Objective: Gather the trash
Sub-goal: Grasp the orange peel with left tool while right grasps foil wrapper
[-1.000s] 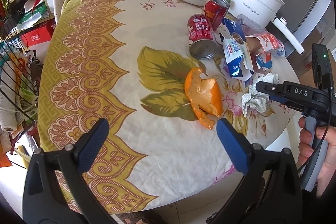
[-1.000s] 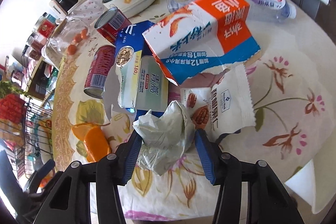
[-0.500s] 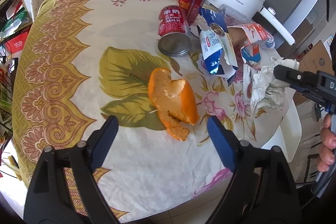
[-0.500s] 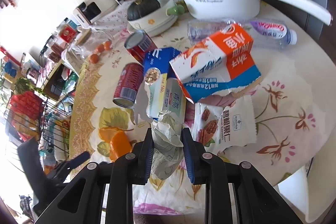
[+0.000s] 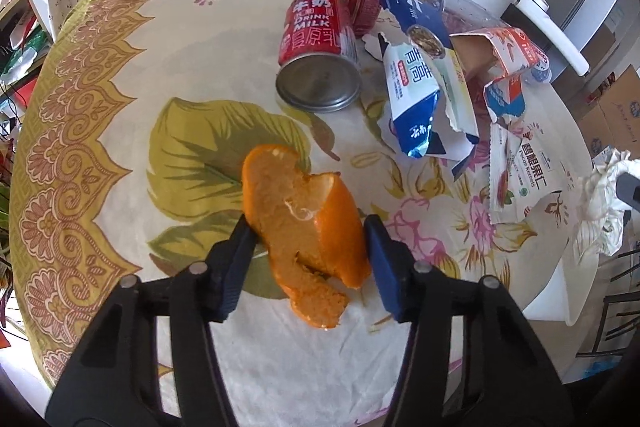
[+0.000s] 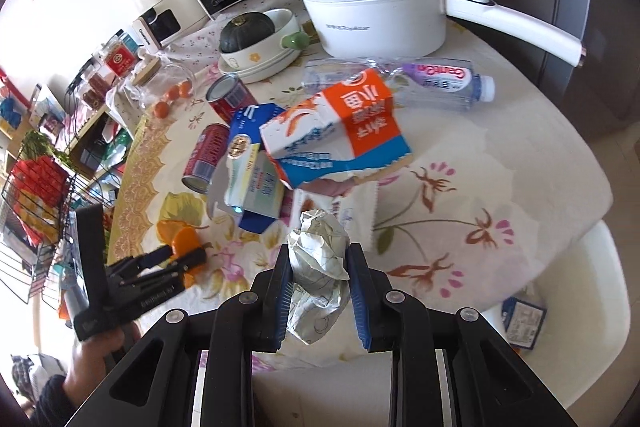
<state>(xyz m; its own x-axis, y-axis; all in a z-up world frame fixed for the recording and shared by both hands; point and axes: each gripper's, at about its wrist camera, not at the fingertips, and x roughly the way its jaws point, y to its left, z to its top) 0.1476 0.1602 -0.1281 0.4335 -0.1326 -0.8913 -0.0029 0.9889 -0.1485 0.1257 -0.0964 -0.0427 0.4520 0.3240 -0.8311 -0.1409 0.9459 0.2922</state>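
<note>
A: L gripper (image 5: 306, 227): jaws closing, orange peel (image 5: 304, 223) between the blue pads; the left pad meets the peel's edge, the right sits just beside it, grip not firm yet. Peel lies on the floral tablecloth (image 5: 120, 107) at 6 o'clock of the tipped milk can (image 5: 318, 61).

B: R gripper (image 6: 318, 267)?

A: Clamped on the crumpled tissue (image 6: 318, 255), held off the cloth near the table's front edge.

B: Obstacles?

A: At 12 o'clock of the tissue: pecan-kernel wrapper (image 6: 358, 211), torn orange-blue carton (image 6: 340, 131), blue-white carton (image 6: 252, 171). Behind them a water bottle (image 6: 436, 83), white electric pot (image 6: 376, 3), and an upright red can (image 6: 228, 99).

B: Free room?

A: Cloth is bare at 9 o'clock of the peel, out to the gold border. Cloth at 3 o'clock of the tissue also bare; white chair (image 6: 560, 307) below that edge.
</note>
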